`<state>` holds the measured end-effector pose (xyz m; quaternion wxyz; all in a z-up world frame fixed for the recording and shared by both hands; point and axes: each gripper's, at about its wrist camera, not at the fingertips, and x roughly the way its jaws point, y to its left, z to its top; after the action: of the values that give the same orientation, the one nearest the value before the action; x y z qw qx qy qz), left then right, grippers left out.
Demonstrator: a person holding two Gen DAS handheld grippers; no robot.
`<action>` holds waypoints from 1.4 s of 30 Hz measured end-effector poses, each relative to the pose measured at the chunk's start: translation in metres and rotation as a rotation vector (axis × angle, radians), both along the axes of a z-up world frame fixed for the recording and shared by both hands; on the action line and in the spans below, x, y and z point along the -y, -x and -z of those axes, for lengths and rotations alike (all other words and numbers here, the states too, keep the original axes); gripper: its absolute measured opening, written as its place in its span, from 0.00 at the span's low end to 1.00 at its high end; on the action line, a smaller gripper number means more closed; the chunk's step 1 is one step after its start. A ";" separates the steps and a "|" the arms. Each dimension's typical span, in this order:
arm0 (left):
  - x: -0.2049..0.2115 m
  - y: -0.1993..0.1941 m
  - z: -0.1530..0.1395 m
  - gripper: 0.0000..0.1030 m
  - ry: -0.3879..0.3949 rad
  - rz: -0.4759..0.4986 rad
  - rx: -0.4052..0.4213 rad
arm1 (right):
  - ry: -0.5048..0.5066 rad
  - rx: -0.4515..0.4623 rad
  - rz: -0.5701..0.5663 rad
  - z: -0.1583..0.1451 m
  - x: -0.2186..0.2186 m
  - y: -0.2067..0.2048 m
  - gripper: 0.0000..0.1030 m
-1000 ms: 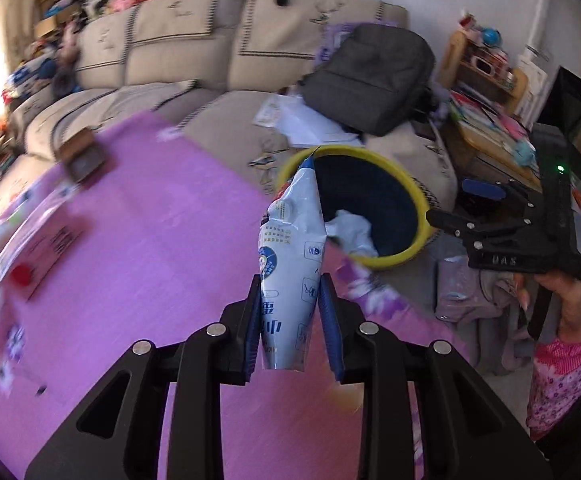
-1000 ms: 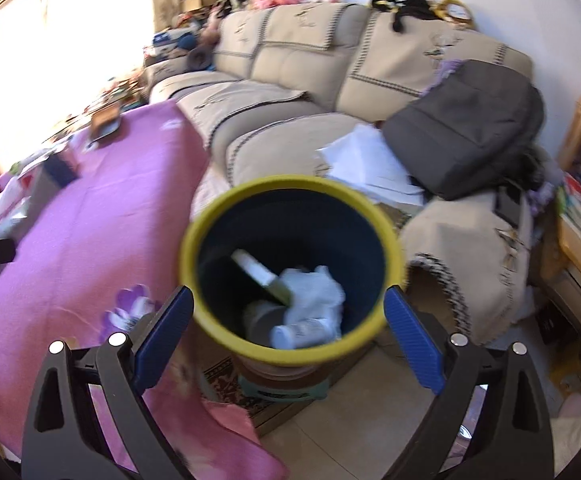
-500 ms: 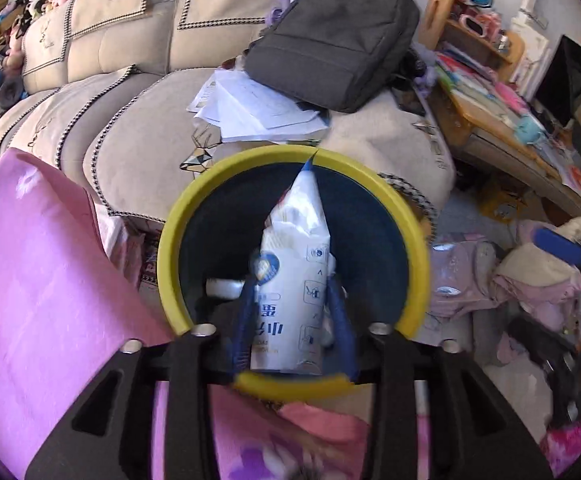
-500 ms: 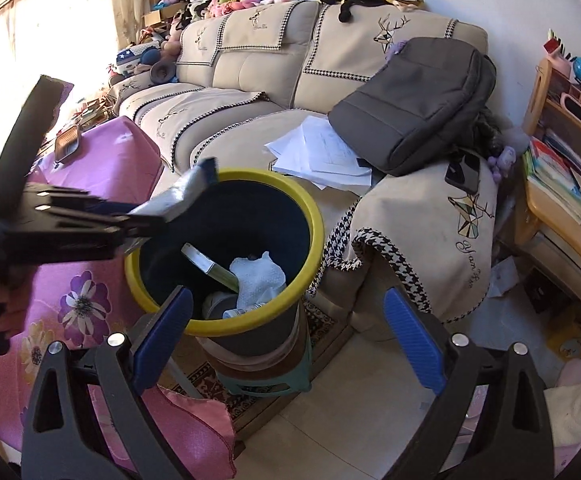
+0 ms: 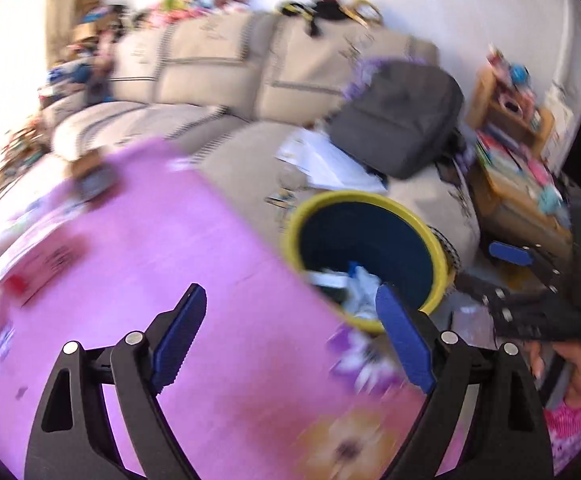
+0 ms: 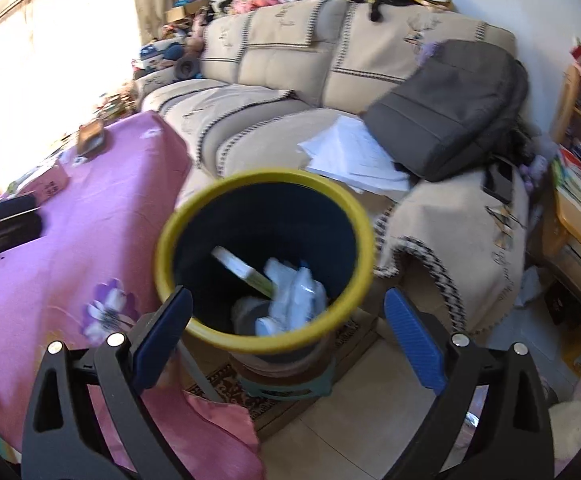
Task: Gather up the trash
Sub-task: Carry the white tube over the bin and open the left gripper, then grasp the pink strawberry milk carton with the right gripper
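The yellow-rimmed, dark blue bin (image 5: pixel 366 198) stands beside the purple-clothed table (image 5: pixel 170 264). Inside it lie white crumpled wrappers (image 6: pixel 294 292) and a flat white-and-green pack (image 6: pixel 246 270). My left gripper (image 5: pixel 290 296) hangs over the tablecloth just left of the bin. Its jaws are opening wide, with nothing between them. My right gripper (image 6: pixel 288 298) is open just short of the bin's (image 6: pixel 162 248) near rim, its fingers spread to either side of the bin. One of its blue pads (image 5: pixel 508 253) shows to the right of the bin in the left wrist view. The picture there is motion-blurred.
A beige sofa (image 6: pixel 290 64) behind the bin carries a grey backpack (image 6: pixel 450 108) and loose papers (image 6: pixel 354 156). A pink box (image 6: pixel 48 184) and small items lie on the far side of the table. A cluttered wooden shelf (image 5: pixel 510 152) stands at the right. The bin rests on a green stool (image 6: pixel 286 388).
The left gripper carried the white-and-blue packet over the bin and opened. The packet is gone from its jaws, and the gripper has swung back over the table. The right gripper stayed open by the bin.
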<state>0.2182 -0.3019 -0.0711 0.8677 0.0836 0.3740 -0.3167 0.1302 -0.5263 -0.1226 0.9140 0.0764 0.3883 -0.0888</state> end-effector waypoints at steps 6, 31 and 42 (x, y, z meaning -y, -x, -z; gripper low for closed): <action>-0.108 0.025 -0.006 0.86 -0.016 -0.220 0.071 | -0.010 0.038 -0.149 -0.019 -0.055 -0.040 0.89; -0.317 0.054 0.004 0.87 0.058 -0.559 0.067 | 0.111 0.103 -0.515 -0.036 -0.359 -0.221 0.89; -0.320 0.053 0.008 0.87 0.063 -0.561 0.051 | 0.298 0.052 -0.420 -0.016 -0.394 -0.278 0.89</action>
<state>0.1652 0.0185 -0.0790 0.9327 -0.0422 0.3505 -0.0735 0.4085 -0.1319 -0.1070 0.9232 -0.1394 0.3547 0.0488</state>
